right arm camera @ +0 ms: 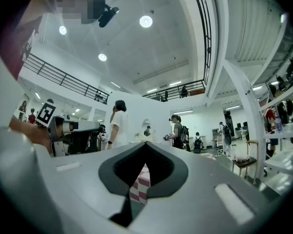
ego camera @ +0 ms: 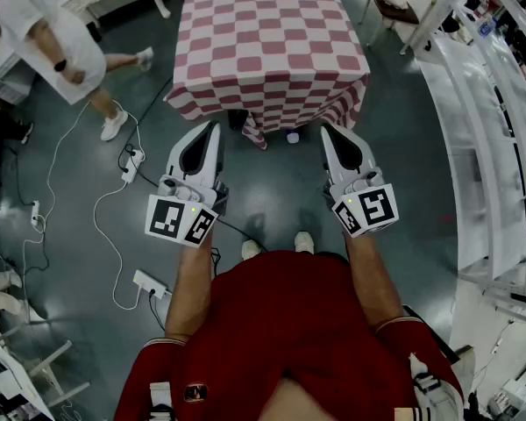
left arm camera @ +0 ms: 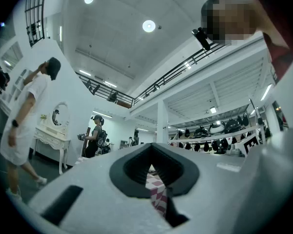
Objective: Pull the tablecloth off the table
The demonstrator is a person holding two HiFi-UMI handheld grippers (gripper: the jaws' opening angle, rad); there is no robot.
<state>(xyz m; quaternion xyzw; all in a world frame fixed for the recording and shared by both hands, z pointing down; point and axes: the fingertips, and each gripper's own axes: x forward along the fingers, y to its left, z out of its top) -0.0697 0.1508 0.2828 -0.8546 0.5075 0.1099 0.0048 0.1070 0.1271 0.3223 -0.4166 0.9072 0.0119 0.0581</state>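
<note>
With the left gripper [ego camera: 214, 128] and right gripper [ego camera: 326, 130] both closed and empty, reaching the tablecloth [ego camera: 272, 42] at twelve o'clock unopened would likely just shove its hem.

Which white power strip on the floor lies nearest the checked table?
The white power strip left of the left tool; the others lie farther away.

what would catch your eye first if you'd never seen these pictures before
The red-and-white checked tablecloth at the top centre of the head view stands out sharply against the dark floor. Just short of its near edge, the left claw and the right claw point towards it side by side, both shut with nothing held. A person in white stands at the top left.
</note>
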